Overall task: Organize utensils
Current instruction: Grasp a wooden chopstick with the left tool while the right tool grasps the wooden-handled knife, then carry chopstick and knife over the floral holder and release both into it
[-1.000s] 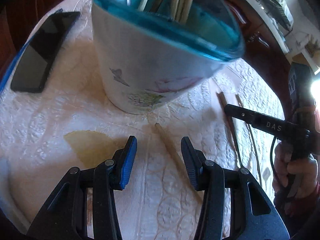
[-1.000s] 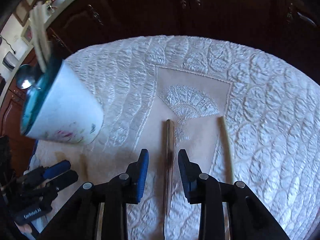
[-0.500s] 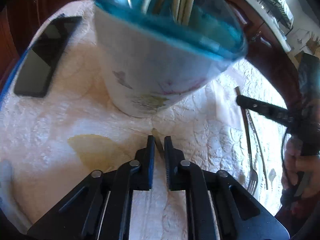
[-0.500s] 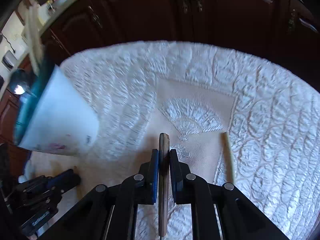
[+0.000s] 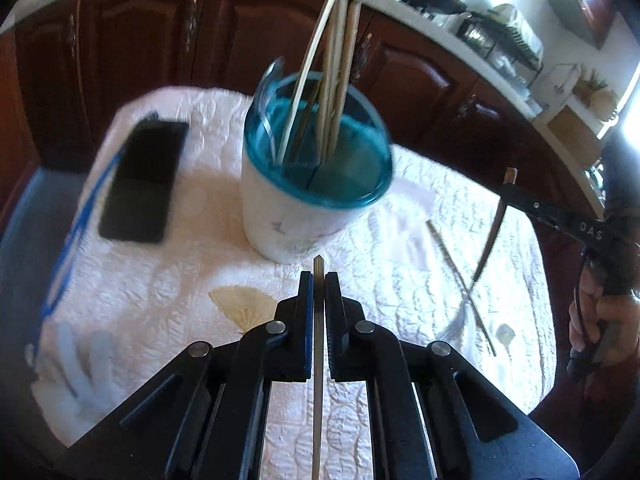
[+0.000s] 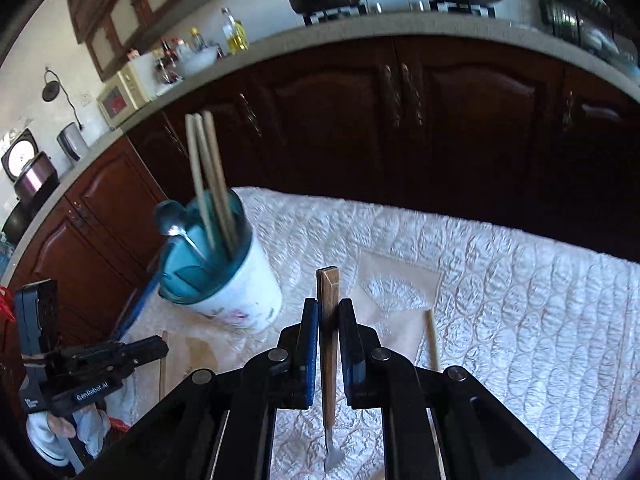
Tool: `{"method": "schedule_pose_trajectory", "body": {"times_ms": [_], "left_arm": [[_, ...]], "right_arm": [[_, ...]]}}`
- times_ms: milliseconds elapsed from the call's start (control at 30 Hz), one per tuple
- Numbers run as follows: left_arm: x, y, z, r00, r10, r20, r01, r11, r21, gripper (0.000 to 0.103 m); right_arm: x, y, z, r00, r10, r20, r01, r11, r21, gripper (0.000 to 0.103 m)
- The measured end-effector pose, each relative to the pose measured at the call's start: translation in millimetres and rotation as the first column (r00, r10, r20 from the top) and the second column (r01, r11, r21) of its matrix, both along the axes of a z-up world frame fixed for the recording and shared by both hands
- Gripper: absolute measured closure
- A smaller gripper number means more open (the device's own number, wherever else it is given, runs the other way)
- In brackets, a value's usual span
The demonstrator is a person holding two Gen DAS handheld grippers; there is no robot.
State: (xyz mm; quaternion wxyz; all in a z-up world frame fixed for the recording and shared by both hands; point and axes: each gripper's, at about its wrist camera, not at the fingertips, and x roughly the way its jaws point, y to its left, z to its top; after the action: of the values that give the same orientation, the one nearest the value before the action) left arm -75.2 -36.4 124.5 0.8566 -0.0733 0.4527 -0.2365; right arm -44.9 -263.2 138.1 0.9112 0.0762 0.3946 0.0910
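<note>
I have both claws clamped tight and lifted off the white quilted tablecloth (image 5: 168, 280): my left gripper (image 5: 319, 280) pinches a thin wooden chopstick (image 5: 318, 320) and my right gripper (image 6: 328, 312) grips a wooden-handled fork (image 6: 329, 344) by its handle, tines hanging down, probably so each can drop end-first into the white flowered utensil cup with the teal rim (image 5: 316, 184) at my left claw's 12 o'clock. Only the right wrist view shows the fork's tines, the metal spoon (image 6: 170, 220) inside the cup, and a loose chopstick (image 6: 433, 338) at 2 o'clock, while the left view alone shows the black phone (image 5: 144, 180) at 10 o'clock and thin utensils (image 5: 460, 276), too blurred to name, at 3 o'clock.
</note>
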Motion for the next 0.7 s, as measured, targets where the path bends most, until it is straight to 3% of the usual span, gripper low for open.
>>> {"method": "schedule_pose_trajectory", "body": {"times_ms": [333, 700], "left_arm": [[-18.8, 11.1, 52.2, 0.994, -0.023, 0.102, 0.024, 1.0, -0.004, 0.099], [-17.1, 35.8, 121.0, 0.972, -0.006, 0.237, 0.015, 0.999, -0.039, 0.099]], "right_arm": [[-34.0, -2.5, 54.4, 0.994, 0.025, 0.108, -0.025, 1.0, -0.001, 0.094], [-48.5, 8.2, 111.4, 0.973, 0.061, 0.223, -0.057, 0.998, -0.027, 0.094]]}}
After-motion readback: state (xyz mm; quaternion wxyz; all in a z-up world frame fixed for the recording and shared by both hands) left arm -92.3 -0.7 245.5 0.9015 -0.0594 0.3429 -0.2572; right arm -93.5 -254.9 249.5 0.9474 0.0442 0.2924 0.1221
